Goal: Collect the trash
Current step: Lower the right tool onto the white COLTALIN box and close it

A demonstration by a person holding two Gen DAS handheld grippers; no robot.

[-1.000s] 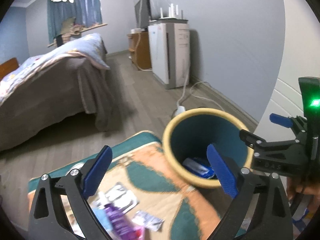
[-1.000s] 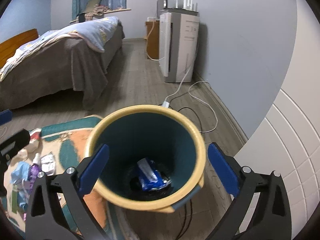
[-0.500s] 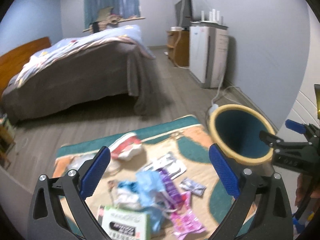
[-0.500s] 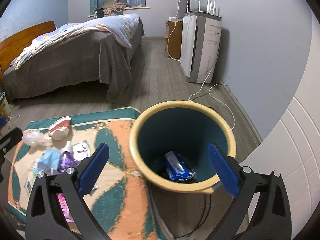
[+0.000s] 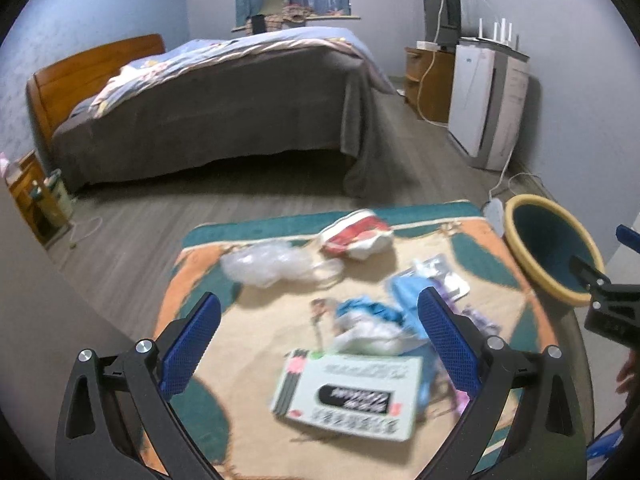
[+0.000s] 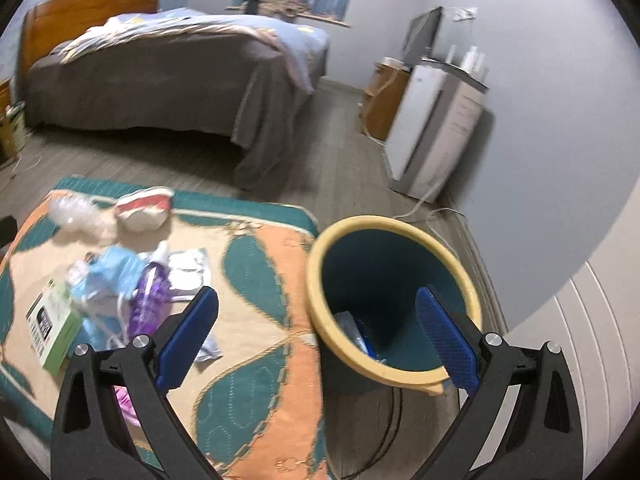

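- Hovering over trash pile: left claw [image 5: 318, 338] spread wide, nothing held; green box [image 5: 348, 394] and blue wrapper [image 5: 370, 310] lie betw its fingers on the rug [image 5: 256, 360].
- Right claw [image 6: 317, 334] also wide, empty, above bin [image 6: 394, 304] rim.
- Bin sits on floor just beside rug edge, w/ blue packet [image 6: 356, 334] inside.
- Red/white bag [image 5: 356, 236] + clear plastic [image 5: 276, 266] at far side of rug.

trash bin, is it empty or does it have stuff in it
Not empty: the right wrist view shows a blue wrapper lying at the bottom of the trash bin; the rest is bare.
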